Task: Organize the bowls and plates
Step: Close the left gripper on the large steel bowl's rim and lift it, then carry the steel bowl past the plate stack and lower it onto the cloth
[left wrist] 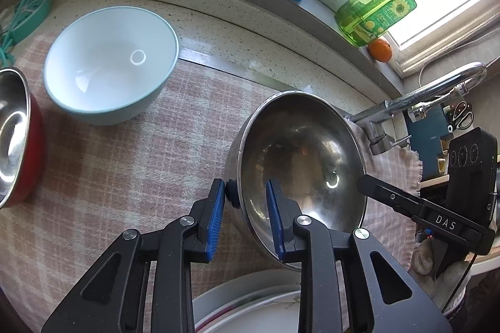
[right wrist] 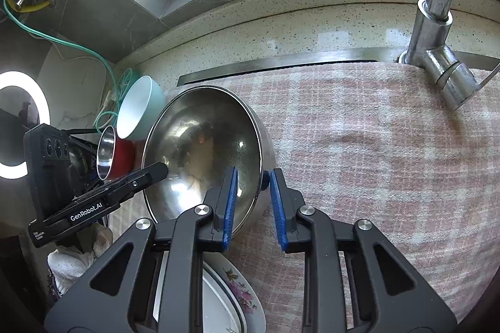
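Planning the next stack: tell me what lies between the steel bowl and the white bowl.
Only bare checked cloth separates steel bowl from white bowl, in the left wrist view.

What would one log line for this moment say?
left gripper: shut on steel bowl | right gripper: shut on steel bowl | plates: below
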`<action>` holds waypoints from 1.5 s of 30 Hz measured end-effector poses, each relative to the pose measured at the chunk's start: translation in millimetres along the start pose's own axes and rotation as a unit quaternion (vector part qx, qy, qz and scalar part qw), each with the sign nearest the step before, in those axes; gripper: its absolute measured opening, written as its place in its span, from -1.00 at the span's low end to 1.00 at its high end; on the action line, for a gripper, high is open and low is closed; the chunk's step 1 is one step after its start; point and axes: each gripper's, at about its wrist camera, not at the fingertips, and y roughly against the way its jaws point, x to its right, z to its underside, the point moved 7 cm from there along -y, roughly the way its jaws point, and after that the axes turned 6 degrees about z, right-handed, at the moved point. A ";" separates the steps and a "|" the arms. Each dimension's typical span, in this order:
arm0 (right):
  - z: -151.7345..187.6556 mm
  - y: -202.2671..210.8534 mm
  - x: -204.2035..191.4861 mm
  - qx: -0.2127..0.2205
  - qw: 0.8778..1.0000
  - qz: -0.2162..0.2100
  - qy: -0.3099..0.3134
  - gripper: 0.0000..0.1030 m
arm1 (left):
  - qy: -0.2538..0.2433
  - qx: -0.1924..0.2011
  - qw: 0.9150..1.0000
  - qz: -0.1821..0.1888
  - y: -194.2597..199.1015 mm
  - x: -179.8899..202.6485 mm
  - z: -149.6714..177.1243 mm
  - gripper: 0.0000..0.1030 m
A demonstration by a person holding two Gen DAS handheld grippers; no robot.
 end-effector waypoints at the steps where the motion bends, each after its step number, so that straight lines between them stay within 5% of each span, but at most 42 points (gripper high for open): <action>1: -0.3 -0.5 0.6 0.000 1.000 0.003 0.000 -0.69 | 0.000 0.000 1.000 -0.001 0.0 -0.4 -0.4 -0.54; 19: 15.1 21.0 12.4 0.015 0.999 0.032 0.007 -0.81 | -0.037 -0.005 0.999 -0.012 4.6 21.2 15.7 -0.59; 45: 102.5 88.6 116.9 0.031 0.995 0.069 -0.069 -0.80 | -0.138 -0.094 0.985 0.038 -31.2 116.5 100.4 -0.59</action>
